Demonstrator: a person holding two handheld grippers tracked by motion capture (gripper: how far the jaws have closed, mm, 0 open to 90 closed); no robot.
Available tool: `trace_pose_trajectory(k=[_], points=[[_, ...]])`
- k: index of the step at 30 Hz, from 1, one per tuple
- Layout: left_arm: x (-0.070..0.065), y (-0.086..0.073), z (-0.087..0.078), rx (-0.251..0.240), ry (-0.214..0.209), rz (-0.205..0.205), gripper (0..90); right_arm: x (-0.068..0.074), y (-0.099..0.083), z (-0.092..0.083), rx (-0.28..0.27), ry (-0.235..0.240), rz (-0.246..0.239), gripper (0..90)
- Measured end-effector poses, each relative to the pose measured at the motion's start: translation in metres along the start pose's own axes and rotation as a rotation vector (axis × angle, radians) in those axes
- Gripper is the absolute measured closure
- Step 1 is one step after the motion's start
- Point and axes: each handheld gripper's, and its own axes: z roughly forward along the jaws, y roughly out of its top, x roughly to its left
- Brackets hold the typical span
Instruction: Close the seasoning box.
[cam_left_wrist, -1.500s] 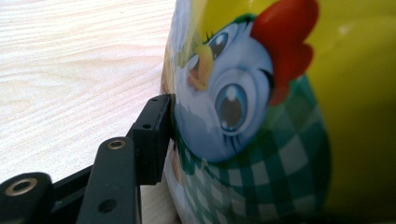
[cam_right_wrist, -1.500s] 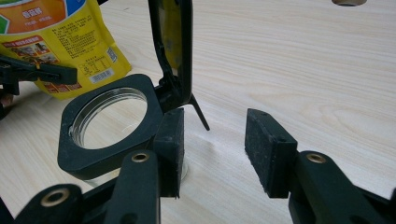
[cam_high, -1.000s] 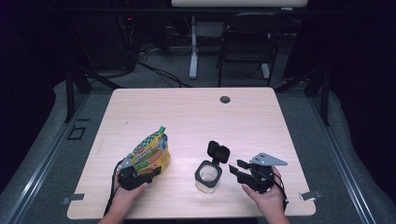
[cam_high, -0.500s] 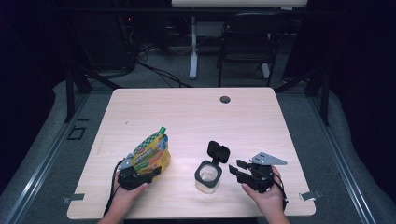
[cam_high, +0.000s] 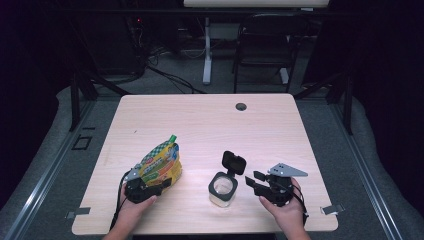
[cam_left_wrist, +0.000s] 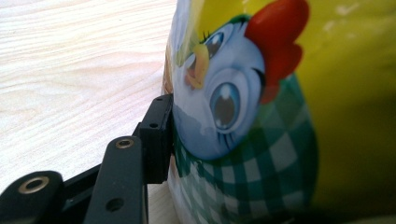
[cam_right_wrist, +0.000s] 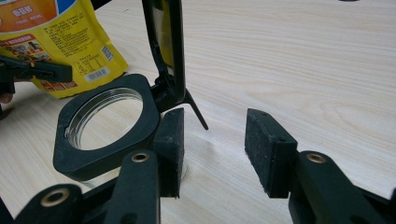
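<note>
1 pouch (cam_high: 161, 164) upright, green cap up-right.

Wooden table (cam_high: 280, 125), black chair (cam_high: 260, 42) behind

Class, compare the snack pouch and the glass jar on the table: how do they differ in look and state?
The pouch is soft, opaque, yellow with green check and a cartoon chicken; the jar is rigid, clear glass with a black rim. The pouch's green cap is on, whereas the jar's lid is flipped open. The left hand-held gripper clamps the pouch; nothing grips the jar. Both stand upright.

Black grippers (cam_high: 257, 181), brass-ringed screws, grey plate (cam_high: 287, 171)
</note>
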Motion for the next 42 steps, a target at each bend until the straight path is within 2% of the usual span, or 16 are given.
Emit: trace_pose_trajectory(k=[5,16,20,22,27,29,32,34,35,36,38,41,42], points=[[-0.001,0.001,-0.001,-0.007,0.006,-0.001,53.1,0.0,0.001,-0.001,0.0,-0.006,-0.002,57.8],[-0.008,0.01,-0.008,-0.014,0.029,0.056,53.1,0.001,0.001,-0.007,-0.021,-0.027,-0.019,56.5],[-0.01,0.013,-0.01,-0.012,0.047,0.1,53.1,0.002,0.001,-0.007,-0.026,-0.038,-0.023,54.8],[-0.012,0.013,-0.011,-0.016,0.049,0.099,53.1,0.003,0.001,-0.008,-0.028,-0.038,-0.02,53.6],[-0.013,0.015,-0.013,-0.006,0.054,0.122,53.1,0.006,0.001,-0.007,-0.046,-0.045,-0.059,50.5],[-0.014,0.015,-0.013,-0.004,0.059,0.129,53.1,0.008,0.002,-0.006,-0.048,-0.032,-0.055,51.3],[-0.014,0.015,-0.013,-0.003,0.056,0.14,53.1,0.01,0.002,-0.006,-0.043,-0.038,-0.072,53.4],[-0.015,0.015,-0.013,0.001,0.06,0.147,53.1,0.01,0.002,-0.004,-0.009,-0.005,-0.058,54.7],[-0.015,0.015,-0.013,0.001,0.058,0.147,53.1,0.01,0.001,-0.003,-0.003,-0.003,-0.065,54.6],[-0.016,0.016,-0.013,0.001,0.059,0.147,53.1,0.01,0.0,-0.002,0.008,-0.023,-0.095,53.8],[-0.016,0.016,-0.013,0.002,0.056,0.155,53.1,0.01,0.0,0.0,0.011,-0.036,-0.126,49.8],[-0.017,0.017,-0.014,0.005,0.063,0.157,53.1,0.012,-0.001,0.002,-0.019,-0.041,-0.157,45.4],[-0.017,0.017,-0.015,0.006,0.063,0.158,53.1,0.012,-0.001,0.002,-0.016,-0.04,-0.152,45.2]])
